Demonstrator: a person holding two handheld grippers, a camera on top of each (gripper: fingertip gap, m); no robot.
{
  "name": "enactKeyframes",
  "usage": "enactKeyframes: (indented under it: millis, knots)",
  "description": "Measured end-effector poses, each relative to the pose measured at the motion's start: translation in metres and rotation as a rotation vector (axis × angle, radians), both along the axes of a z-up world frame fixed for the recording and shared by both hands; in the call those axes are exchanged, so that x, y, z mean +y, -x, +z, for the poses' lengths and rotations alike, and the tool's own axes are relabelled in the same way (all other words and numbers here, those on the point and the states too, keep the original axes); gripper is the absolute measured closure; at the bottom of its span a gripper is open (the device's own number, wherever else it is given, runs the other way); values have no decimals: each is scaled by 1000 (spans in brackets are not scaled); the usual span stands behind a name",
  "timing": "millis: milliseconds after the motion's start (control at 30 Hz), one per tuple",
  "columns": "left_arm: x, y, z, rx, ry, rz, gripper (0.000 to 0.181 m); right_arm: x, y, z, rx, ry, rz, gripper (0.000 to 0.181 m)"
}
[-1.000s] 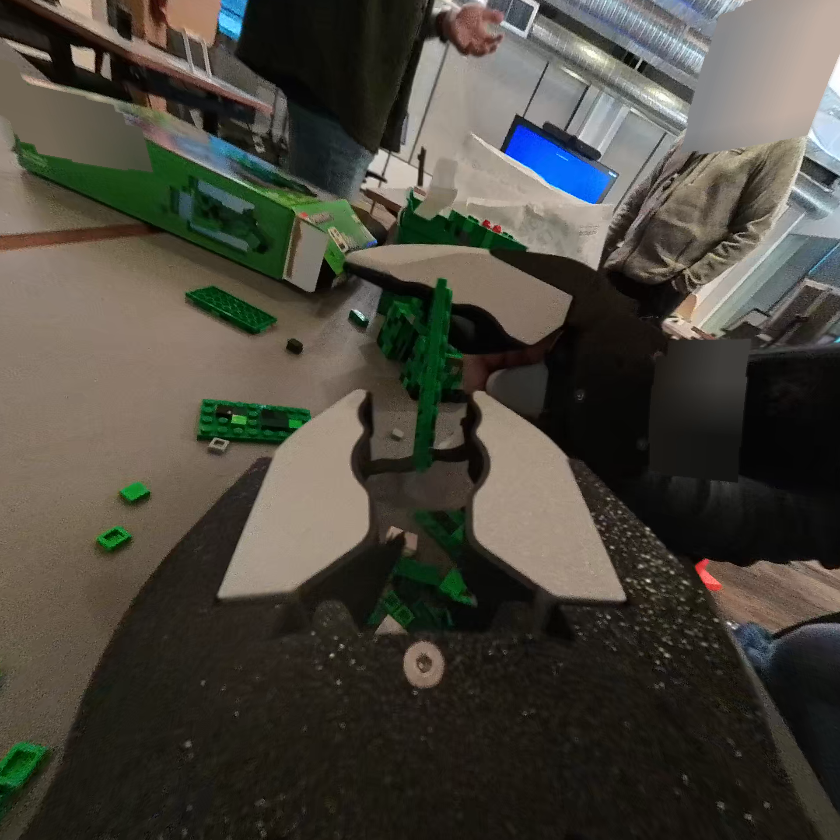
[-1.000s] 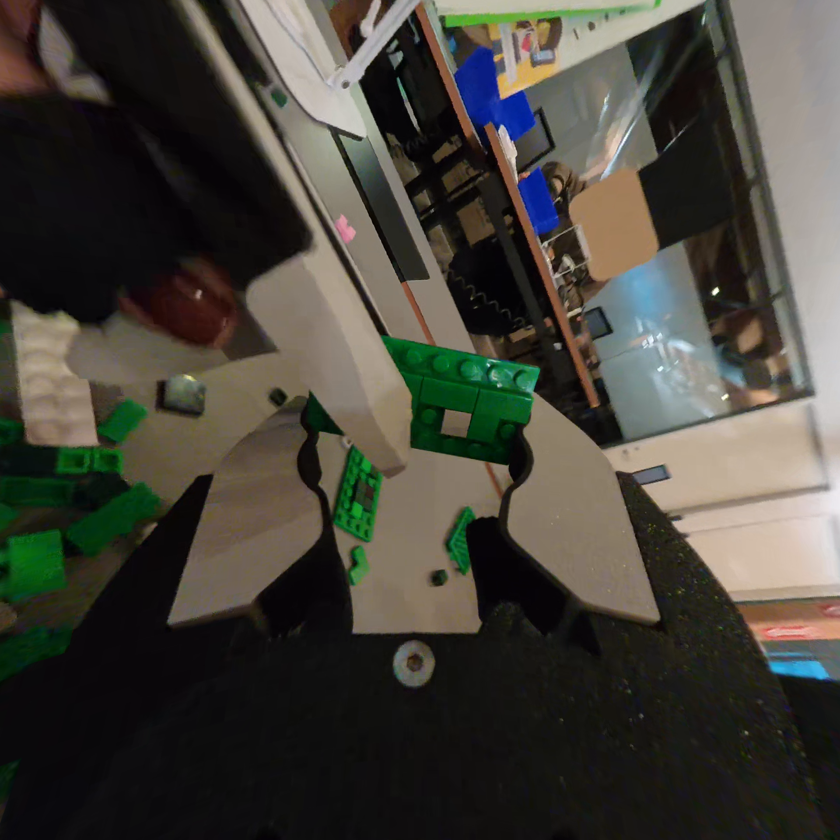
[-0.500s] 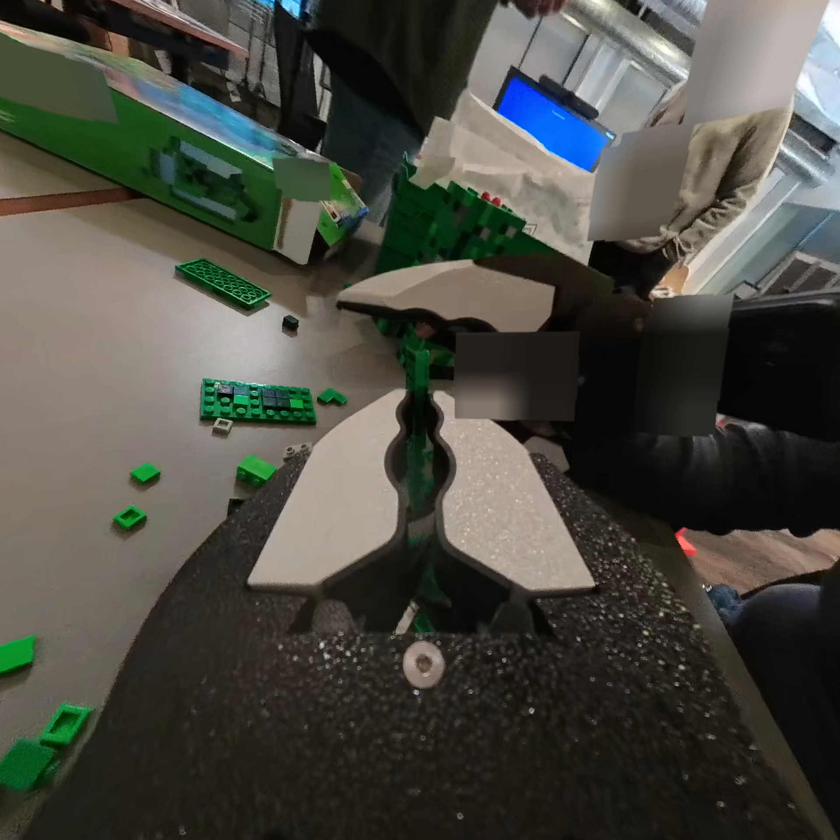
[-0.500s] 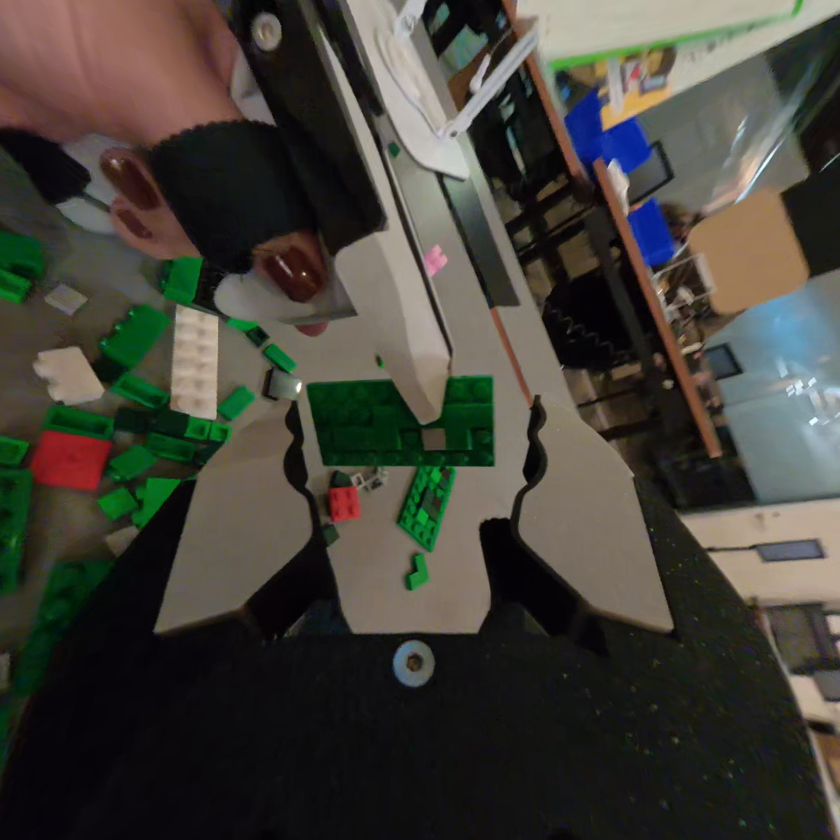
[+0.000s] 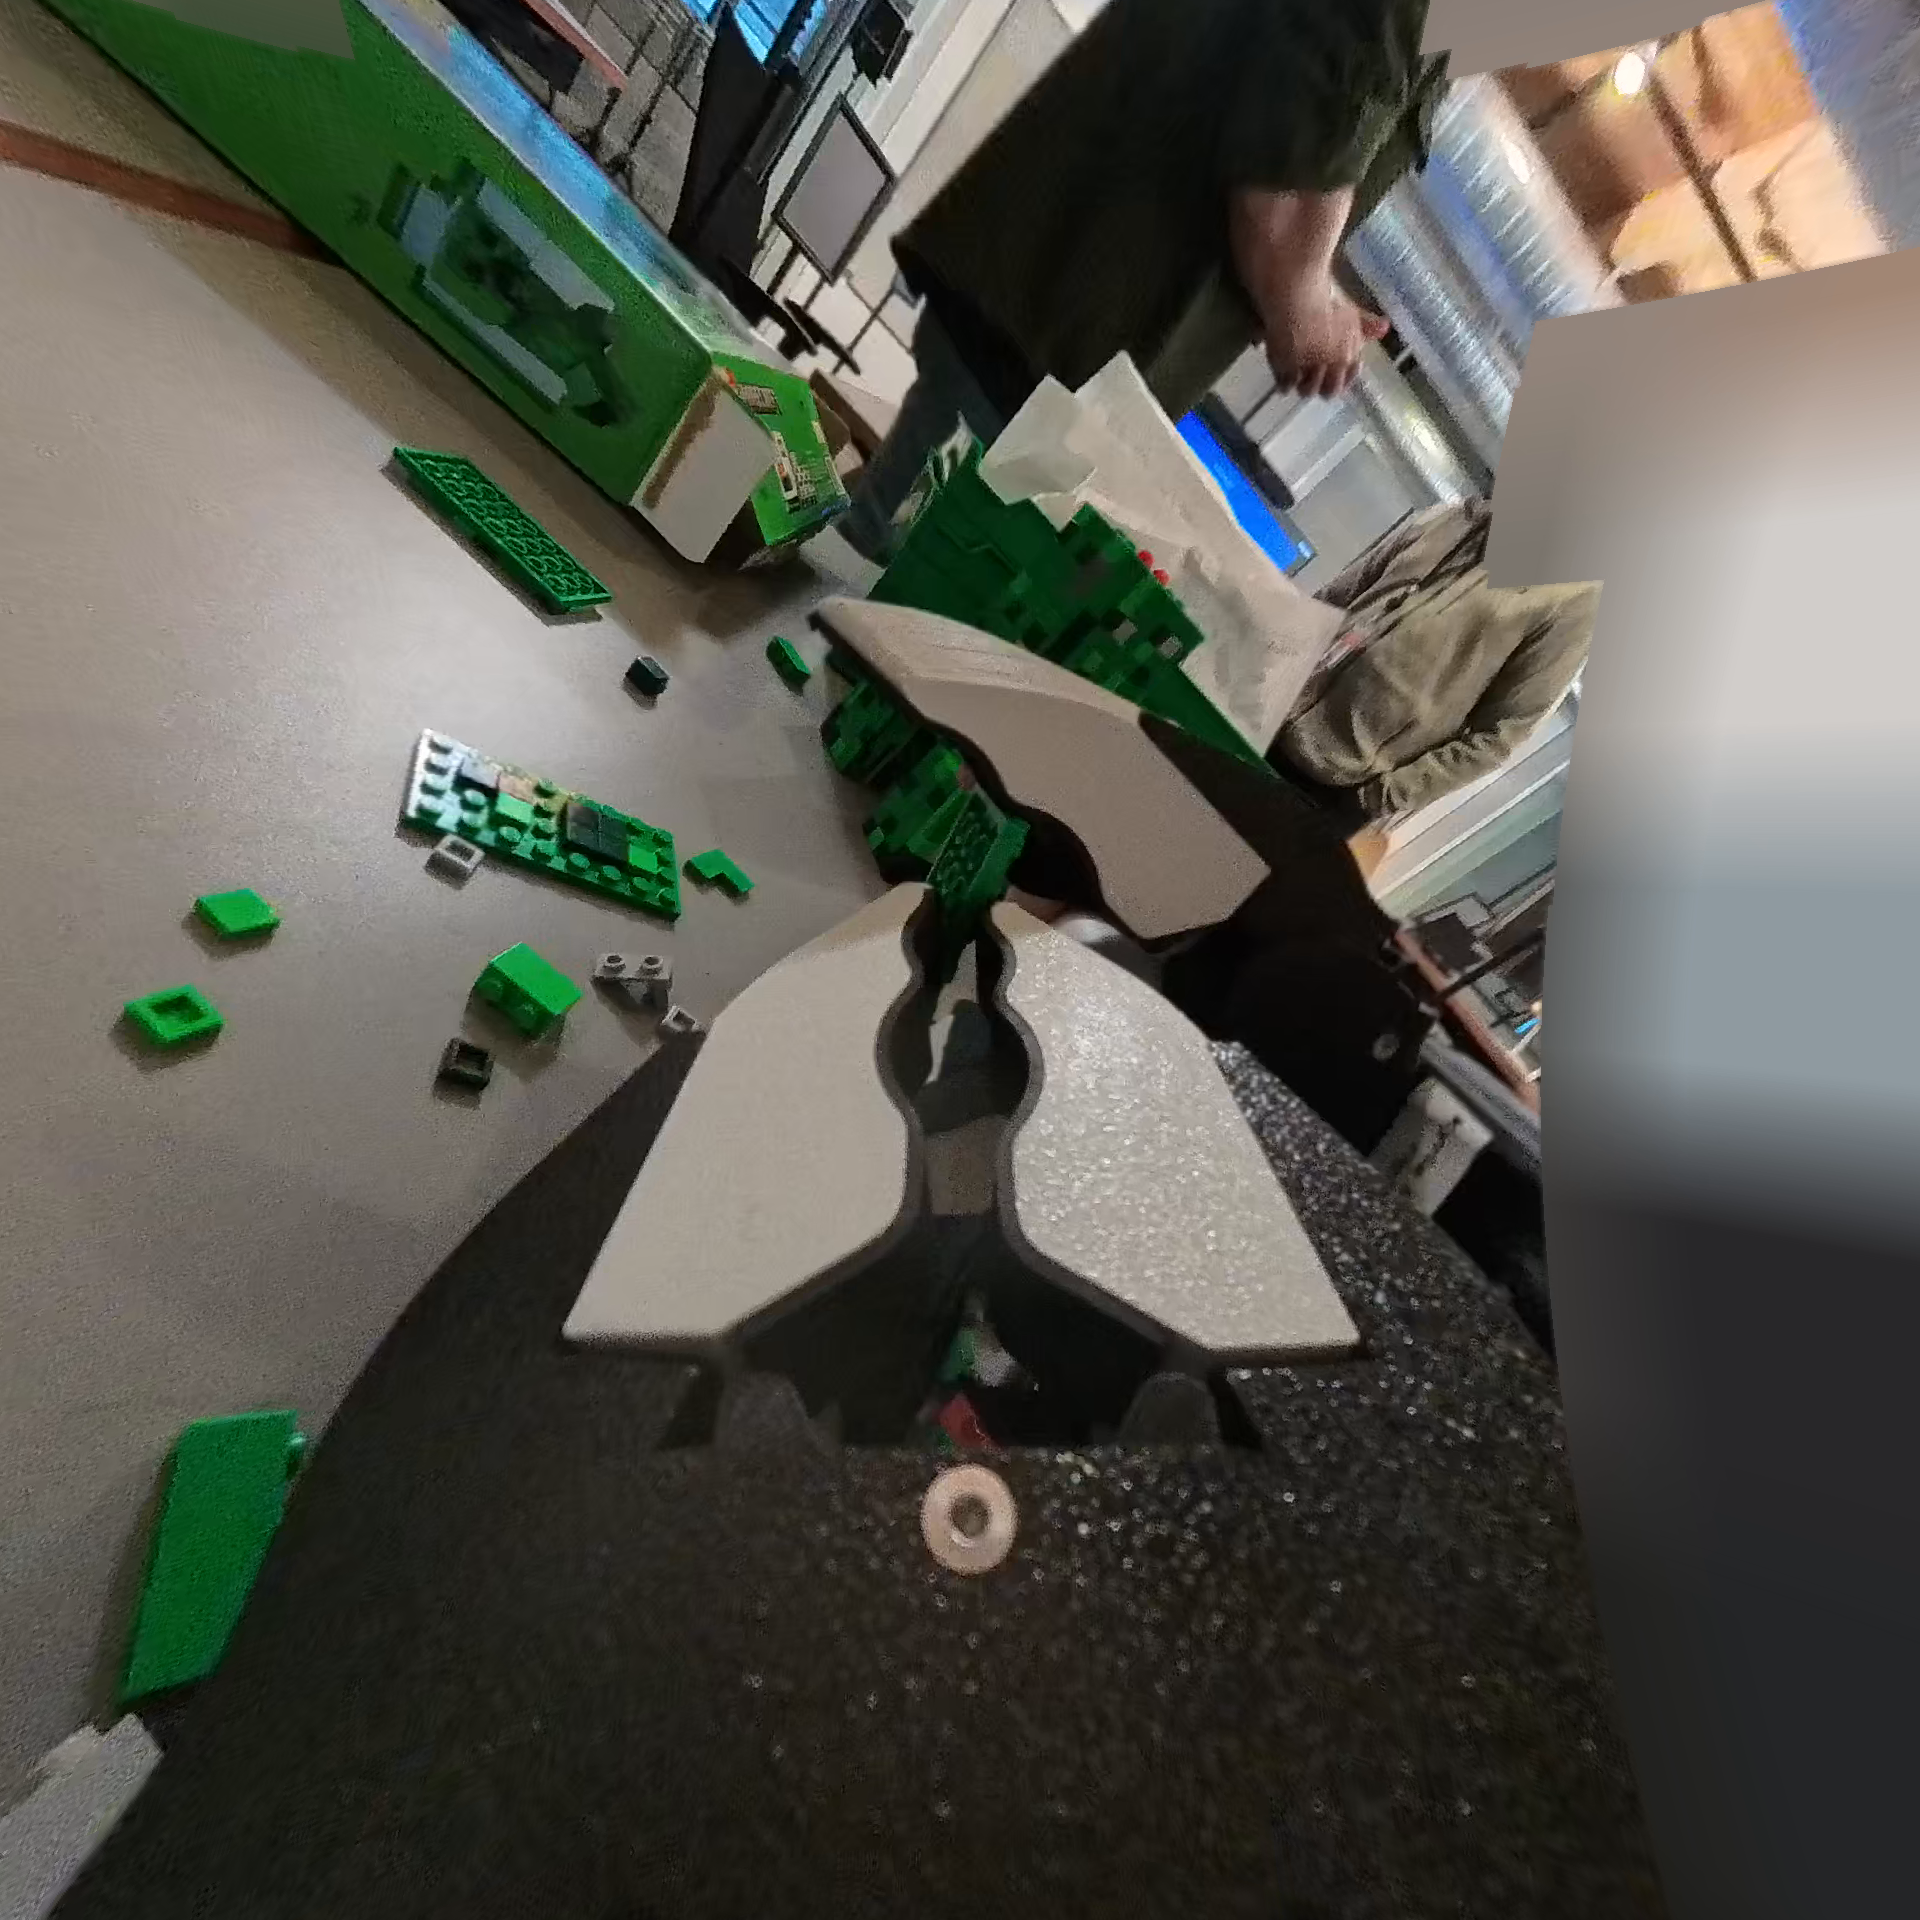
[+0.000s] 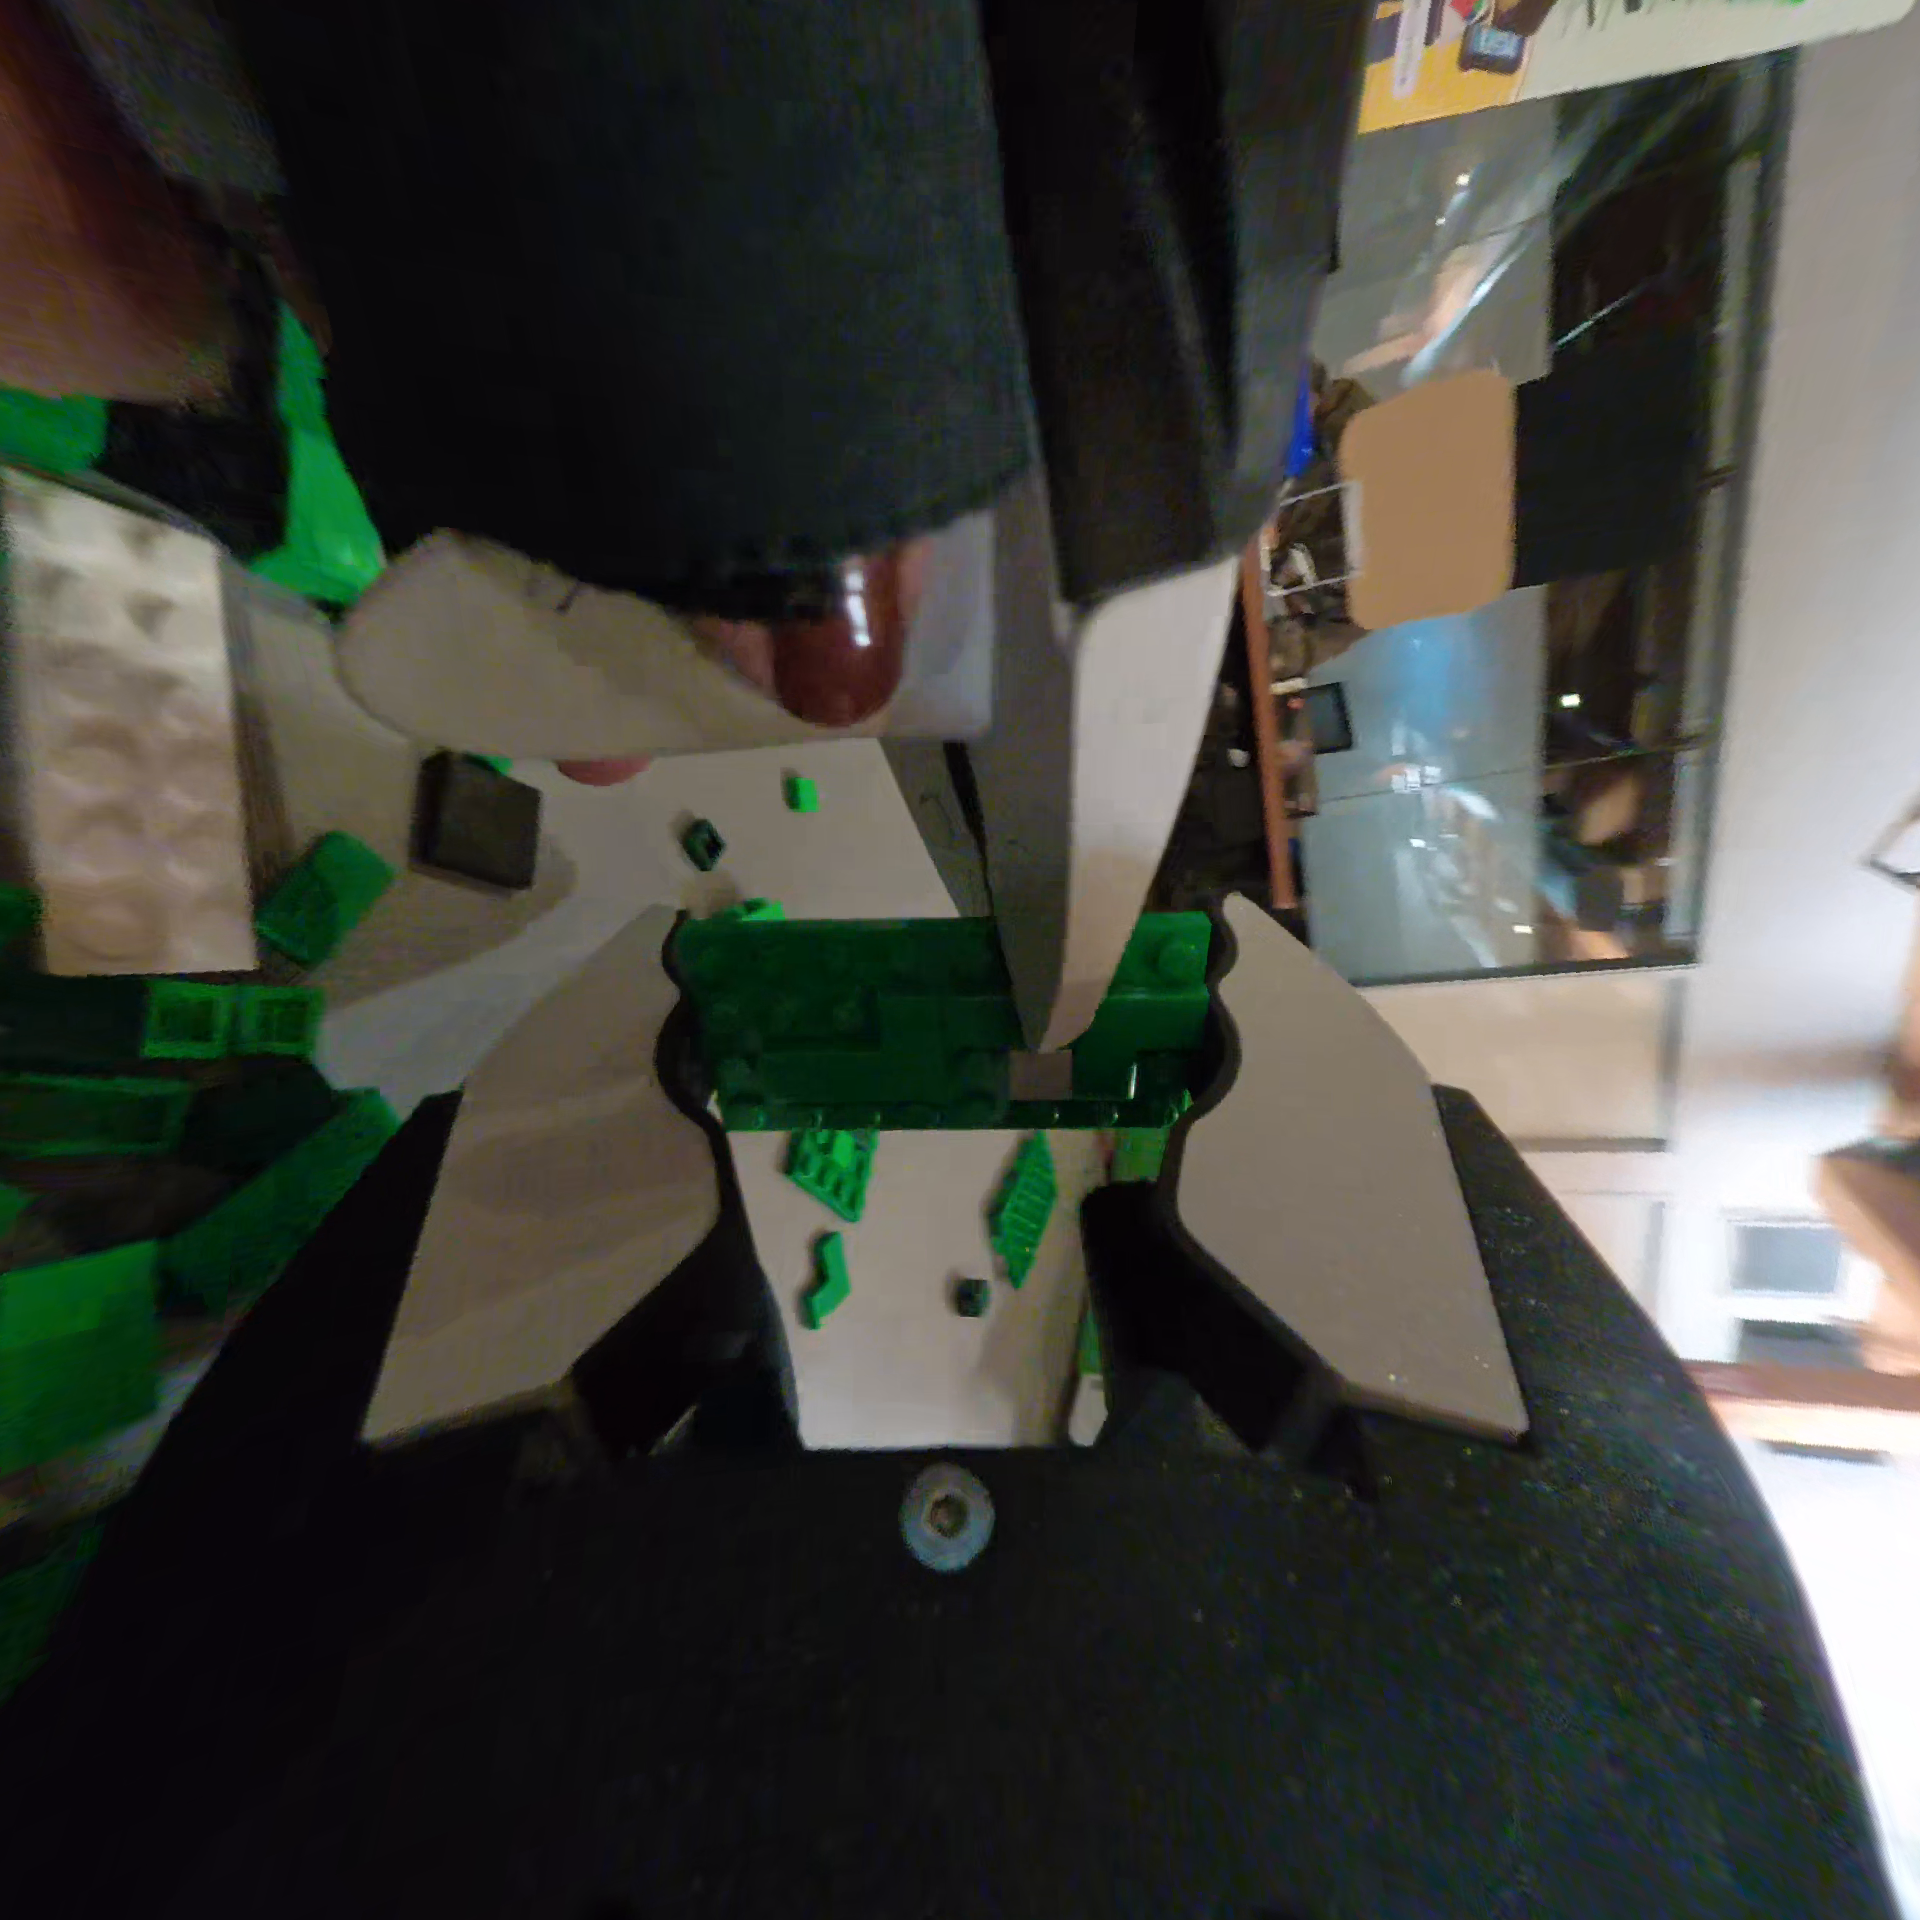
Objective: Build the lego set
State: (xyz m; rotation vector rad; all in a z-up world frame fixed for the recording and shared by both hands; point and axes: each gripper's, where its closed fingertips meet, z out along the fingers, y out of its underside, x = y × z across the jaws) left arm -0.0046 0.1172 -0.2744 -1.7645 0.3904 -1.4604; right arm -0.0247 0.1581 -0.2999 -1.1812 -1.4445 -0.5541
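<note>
Studded green plate (image 6: 935, 1029), flat and layered with darker bricks, spans my right gripper (image 6: 940, 1023), whose matte grey fingers press on its two ends. My left gripper (image 5: 958, 914) pinches the same plate edge-on, nearly closed. Loose green tiles (image 5: 235, 914) and a built strip (image 5: 545, 826) scatter the smooth worktop (image 5: 208, 623); the green box (image 5: 468, 239) lies toward its far edge.

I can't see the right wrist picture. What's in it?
Two grey fingers of the right gripper hold a flat green studded lego plate assembly by its ends, while the left gripper pinches its top edge. Loose green lego pieces lie on the pale table below.
</note>
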Motion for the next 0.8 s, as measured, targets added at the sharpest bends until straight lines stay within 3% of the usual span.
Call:
enactKeyframes:
  millis: [467, 533, 600, 733, 800]
  knots:
    - [3, 2, 6, -239, 162, -3, 175, 7, 2, 17, -65, -289, 40, 91]
    - [4, 1, 4, -222, 165, 6, 175, 7, 2, 13, -59, -259, 55, 91]
    - [4, -1, 1, -125, 99, 6, 175, 6, 1, 8, -39, -177, 78, 91]
    - [2, -1, -12, 281, -179, -12, 174, 0, 2, -8, -35, -21, 135, 91]
    - [-1, -3, -21, 434, -253, -36, 165, -3, 1, -10, -28, 33, 159, 91]
